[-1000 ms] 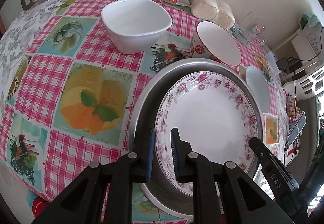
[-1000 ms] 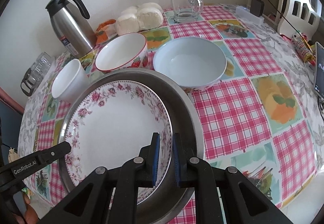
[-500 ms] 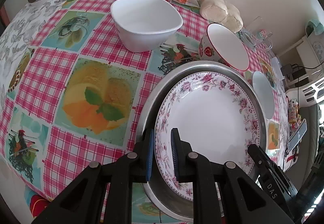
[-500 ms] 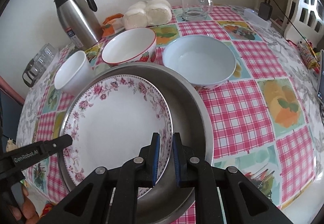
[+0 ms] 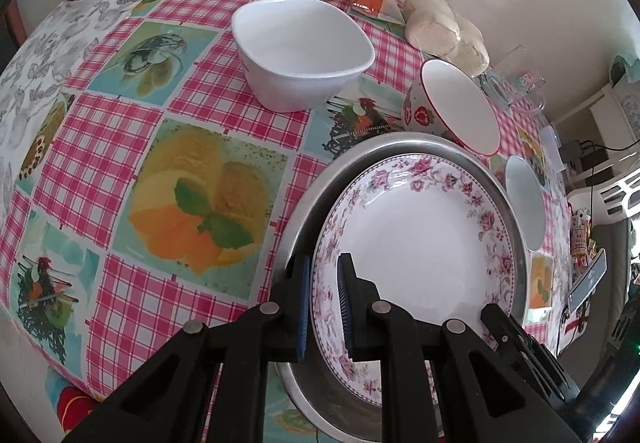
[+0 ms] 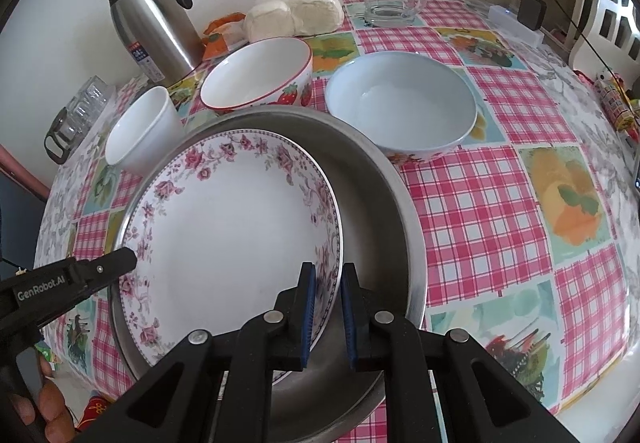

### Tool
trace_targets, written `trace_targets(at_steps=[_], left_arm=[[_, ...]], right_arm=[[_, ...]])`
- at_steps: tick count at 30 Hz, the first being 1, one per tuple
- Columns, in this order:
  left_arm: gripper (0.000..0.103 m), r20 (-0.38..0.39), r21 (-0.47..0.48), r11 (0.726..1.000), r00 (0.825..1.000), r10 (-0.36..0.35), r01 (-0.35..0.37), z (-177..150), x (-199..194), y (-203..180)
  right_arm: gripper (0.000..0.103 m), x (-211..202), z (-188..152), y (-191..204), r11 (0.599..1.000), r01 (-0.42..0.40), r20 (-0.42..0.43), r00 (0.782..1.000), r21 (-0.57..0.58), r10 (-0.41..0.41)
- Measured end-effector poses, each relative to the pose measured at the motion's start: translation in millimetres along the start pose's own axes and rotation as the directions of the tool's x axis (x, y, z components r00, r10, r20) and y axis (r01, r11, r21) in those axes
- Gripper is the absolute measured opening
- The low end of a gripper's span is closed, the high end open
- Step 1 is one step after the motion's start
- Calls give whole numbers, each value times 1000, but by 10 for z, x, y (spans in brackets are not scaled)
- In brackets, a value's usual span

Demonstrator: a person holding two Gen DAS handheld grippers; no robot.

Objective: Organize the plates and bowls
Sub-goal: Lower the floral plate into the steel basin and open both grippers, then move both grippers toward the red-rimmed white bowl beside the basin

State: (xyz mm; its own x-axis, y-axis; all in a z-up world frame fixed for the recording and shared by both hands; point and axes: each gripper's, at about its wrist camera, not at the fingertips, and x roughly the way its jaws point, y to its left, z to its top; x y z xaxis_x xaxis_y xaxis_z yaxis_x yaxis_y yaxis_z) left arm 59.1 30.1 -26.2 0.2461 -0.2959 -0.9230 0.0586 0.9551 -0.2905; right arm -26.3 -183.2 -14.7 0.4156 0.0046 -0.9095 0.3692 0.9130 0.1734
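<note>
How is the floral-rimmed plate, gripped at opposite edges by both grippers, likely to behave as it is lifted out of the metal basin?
The floral plate looks like glazed ceramic, so probably rigid and fairly heavy. Its glossy rim may slip between the right gripper and left gripper, which pinch only its edges. It would likely chip if it knocked the metal basin.

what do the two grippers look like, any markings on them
Both are matte black plastic with angular, strut-like fingers, silver round pivot pins and ribbed blue pads. The left gripper carries white "GenRobot.AI" lettering on its side, seen from the right wrist view. The right gripper looks the same.
</note>
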Motion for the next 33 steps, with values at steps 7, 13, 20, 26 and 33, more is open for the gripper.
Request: trace_targets(at_steps=[7,13,20,26,33], left_arm=[[15,6,2,1000,1000,14,-14,17,7,-17],[16,22,21,999,999,25,-25,-1,-53,-72],[21,102,80,997,995,7,-15,-24,-264,-221],[53,113,108,993,993,40,-53,-24,-269,-305],[70,126,103,990,988,85,-98,-15,-266,-282]], right_arm=[[14,-16,7,-2,1000,3,7,1000,-5,-3],[14,-87,23,-14,1000,17,35,999,-1,-17],[14,-206,59,-39,1000,26,90,996,9,-27],[29,-290,91,-24,999,42,139,989,2,-42],[63,-305,93,-24,999,51,156,986,-2,-50]])
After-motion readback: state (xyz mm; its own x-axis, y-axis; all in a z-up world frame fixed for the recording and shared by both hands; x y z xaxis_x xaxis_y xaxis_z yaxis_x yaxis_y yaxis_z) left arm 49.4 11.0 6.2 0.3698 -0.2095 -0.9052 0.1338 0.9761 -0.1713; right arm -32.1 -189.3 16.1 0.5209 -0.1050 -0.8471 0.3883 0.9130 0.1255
